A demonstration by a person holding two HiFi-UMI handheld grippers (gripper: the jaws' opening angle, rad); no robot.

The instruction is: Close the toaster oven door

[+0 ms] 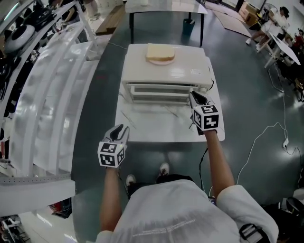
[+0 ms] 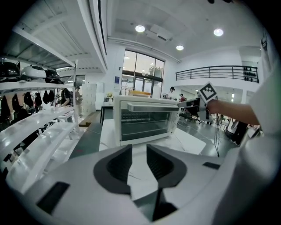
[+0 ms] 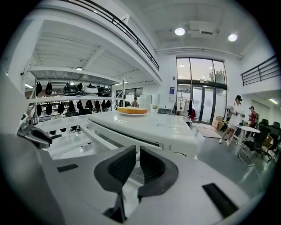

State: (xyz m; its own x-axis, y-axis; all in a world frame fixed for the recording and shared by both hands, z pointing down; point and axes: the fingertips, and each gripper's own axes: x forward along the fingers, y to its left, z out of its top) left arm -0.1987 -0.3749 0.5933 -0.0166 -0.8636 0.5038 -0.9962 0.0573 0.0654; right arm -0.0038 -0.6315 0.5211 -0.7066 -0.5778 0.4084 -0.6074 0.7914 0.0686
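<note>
A white toaster oven point(image 1: 166, 71) stands on a white table point(image 1: 142, 130), with a slice of bread point(image 1: 160, 53) on a plate on its top. Its glass door point(image 2: 147, 125) stands upright or nearly so, handle bar point(image 2: 151, 107) along the top edge; whether it is fully shut I cannot tell. My right gripper point(image 1: 196, 98) is at the right end of that handle, by the oven's front right corner. Its jaws point(image 3: 137, 151) stand a narrow gap apart with nothing between them. My left gripper point(image 1: 121, 130) hovers open and empty over the table's front left edge, well short of the oven.
White shelving point(image 1: 42, 109) runs along the left, close to the table. A cable point(image 1: 266, 133) trails across the floor at the right. Another table point(image 1: 166, 7) stands behind the oven, and people sit at desks at the far right.
</note>
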